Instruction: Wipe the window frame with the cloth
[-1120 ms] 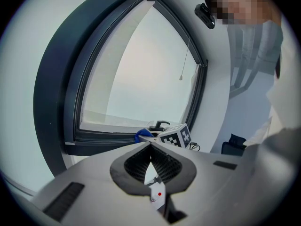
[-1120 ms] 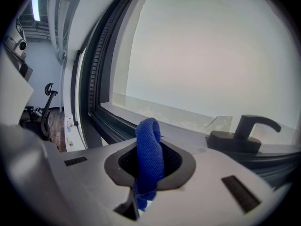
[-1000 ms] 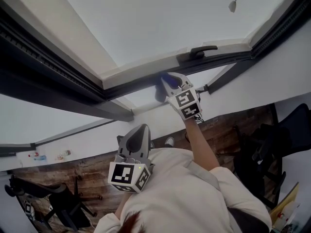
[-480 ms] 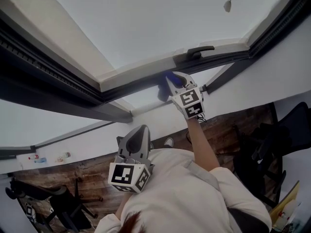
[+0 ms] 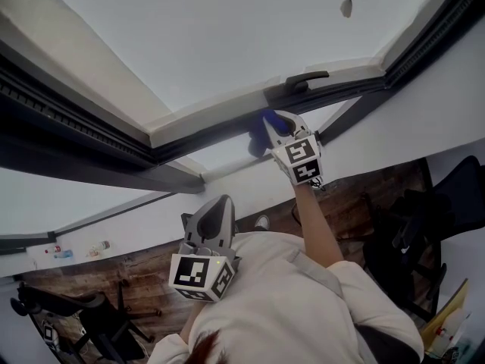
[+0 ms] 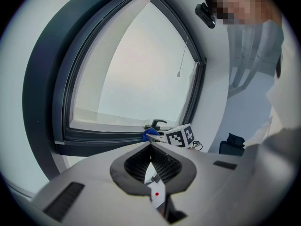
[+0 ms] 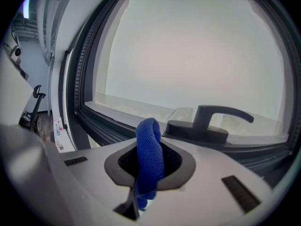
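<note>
The dark window frame (image 5: 198, 133) runs across the head view, with a black handle (image 5: 306, 80) on its lower rail. My right gripper (image 5: 268, 122) is shut on a blue cloth (image 5: 262, 133) and holds it against that rail, just left of the handle. In the right gripper view the cloth (image 7: 150, 150) sticks up in a fold from between the jaws, with the handle (image 7: 212, 118) close ahead. My left gripper (image 5: 215, 212) hangs low near the person's chest, shut with nothing in it. The left gripper view shows its jaws (image 6: 150, 145) closed and the cloth (image 6: 148, 134) far off.
A blind cord pull (image 5: 346, 7) dangles near the window's top right. A white sill (image 5: 227, 184) lies below the frame. Wooden floor (image 5: 356, 203) with black office chairs (image 5: 420, 226) is beneath. Small bottles (image 5: 76, 251) stand on a ledge at the left.
My right gripper has slid the cloth to the right along the lower rail, closer to the handle. The left gripper has stayed where it was.
</note>
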`<state>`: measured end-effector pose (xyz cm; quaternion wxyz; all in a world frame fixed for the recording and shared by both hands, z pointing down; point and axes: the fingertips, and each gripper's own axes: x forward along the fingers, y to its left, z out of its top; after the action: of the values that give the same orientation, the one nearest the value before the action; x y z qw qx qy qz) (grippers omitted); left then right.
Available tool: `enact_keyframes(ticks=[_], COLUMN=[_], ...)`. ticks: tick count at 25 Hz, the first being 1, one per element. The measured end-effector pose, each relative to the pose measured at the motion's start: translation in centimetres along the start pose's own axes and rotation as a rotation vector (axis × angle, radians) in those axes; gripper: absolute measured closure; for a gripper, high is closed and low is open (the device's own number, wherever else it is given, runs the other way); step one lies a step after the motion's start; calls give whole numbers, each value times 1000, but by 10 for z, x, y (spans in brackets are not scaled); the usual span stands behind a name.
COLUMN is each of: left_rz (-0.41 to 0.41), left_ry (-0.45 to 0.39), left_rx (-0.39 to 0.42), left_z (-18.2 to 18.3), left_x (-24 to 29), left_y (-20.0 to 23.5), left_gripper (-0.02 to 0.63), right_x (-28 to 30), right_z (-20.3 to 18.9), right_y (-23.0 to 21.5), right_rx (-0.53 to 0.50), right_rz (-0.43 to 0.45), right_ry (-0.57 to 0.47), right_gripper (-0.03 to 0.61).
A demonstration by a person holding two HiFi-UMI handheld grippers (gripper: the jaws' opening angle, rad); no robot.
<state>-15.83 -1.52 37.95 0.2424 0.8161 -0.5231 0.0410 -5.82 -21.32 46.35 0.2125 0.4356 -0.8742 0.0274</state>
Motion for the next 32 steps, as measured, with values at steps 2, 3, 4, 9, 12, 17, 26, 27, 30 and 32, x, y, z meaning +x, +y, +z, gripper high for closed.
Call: enact_keyframes(ticks=[2, 3, 4, 9, 12, 17, 26, 27, 30, 32], left_rz=[-4, -6, -7, -9, -12, -9, 8, 11, 20, 27], left_ry=[2, 3, 3, 6, 7, 7, 12, 12, 8, 5], left_rx=[1, 1, 1, 2, 5, 6, 0, -2, -5, -5], left_z=[0, 0, 0, 0, 0, 1, -4, -5, -7, -7], left_x=[2, 3, 4, 8, 11, 13, 17, 17, 16, 15], left_y=[-1, -2, -3, -6, -9, -13, -22, -23, -26, -26], left_gripper=[609, 609, 609, 608, 608, 609, 609, 609, 609, 609], right_x=[-1, -2, -3, -6, -7, -10, -16, -17, -20, -21], right_z=[-1, -2, -2, -4, -4, -5, -11, -11, -13, -15], right_y=[-4, -6, -8, -16, -21, -29, -50, -52, -58, -62], right_rx=[4, 5, 7, 12, 13, 18, 33, 36, 45, 48], right_rz=[-6, -9, -12, -19, -24, -32, -52, -54, -61, -68], right_ry=[-2, -3, -4, -5, -9, -15, -21, -24, -30, -29], right_gripper=[534, 533, 534, 534, 534, 534, 532, 534, 534, 534])
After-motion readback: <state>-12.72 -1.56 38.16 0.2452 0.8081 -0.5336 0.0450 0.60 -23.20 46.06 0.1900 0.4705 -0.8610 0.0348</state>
